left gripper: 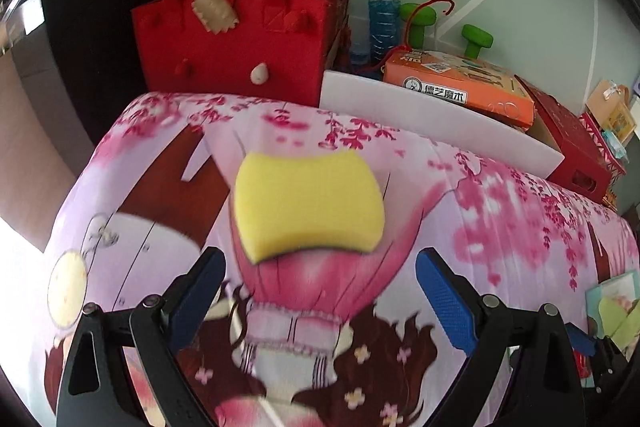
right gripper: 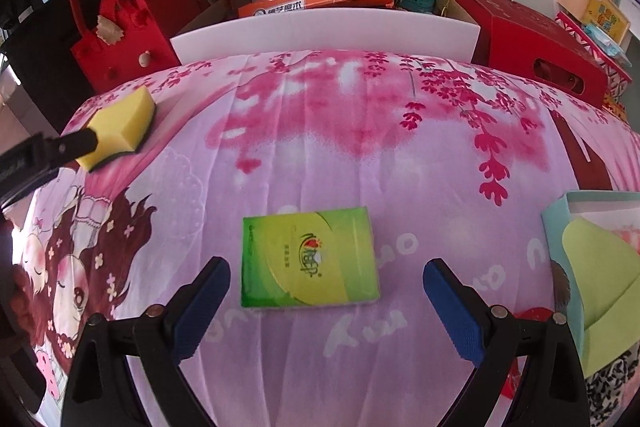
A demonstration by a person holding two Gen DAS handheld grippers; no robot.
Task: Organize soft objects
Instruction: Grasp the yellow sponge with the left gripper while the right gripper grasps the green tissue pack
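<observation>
Pink cartoon-print bedding (right gripper: 360, 155) carries both soft things. Your left tool (left gripper: 320, 275) gapes wide and empty, the yellow rectangular sponge (left gripper: 310, 207) just ahead, long axis crosswise. Your right tool (right gripper: 326, 285), equally open, nearly straddles the green tissue packet (right gripper: 310, 259).

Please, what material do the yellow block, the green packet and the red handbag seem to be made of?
Yellow block: likely foam sponge, matte and porous, with a dark layer underneath, probably a scouring pad. Green packet: glossy printed plastic film, probably a tissue pack; contents not visible. Red handbag: looks like felt, with a matte, fuzzy surface and thick, stiff cut handles.
</observation>
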